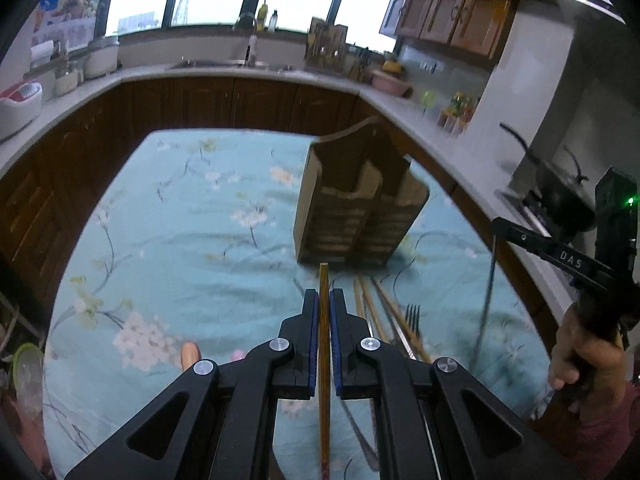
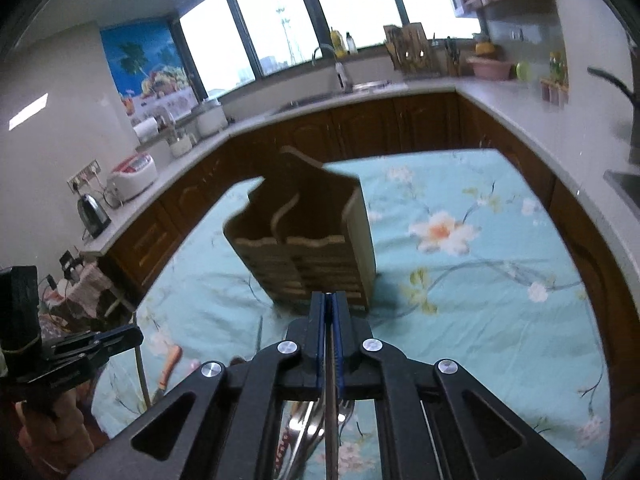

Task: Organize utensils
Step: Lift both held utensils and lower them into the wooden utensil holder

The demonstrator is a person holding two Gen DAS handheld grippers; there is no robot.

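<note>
A wooden utensil holder (image 1: 356, 204) with two compartments stands on the floral tablecloth; it also shows in the right wrist view (image 2: 308, 240). My left gripper (image 1: 324, 296) is shut on a wooden chopstick (image 1: 324, 344), held just short of the holder's front. More chopsticks (image 1: 372, 308) and a fork (image 1: 414, 316) lie on the cloth to its right. My right gripper (image 2: 328, 300) is shut on a thin metal utensil (image 2: 330, 400), above spoons and a fork (image 2: 312, 420). From the left wrist view the right gripper (image 1: 496, 226) holds a thin dangling rod.
The table's turquoise floral cloth (image 1: 180, 220) is ringed by a white counter with dark wood cabinets (image 1: 240, 100). A wooden-handled utensil (image 2: 170, 364) lies at the left on the cloth. A sink, bottles and a knife block (image 2: 408, 52) stand at the back.
</note>
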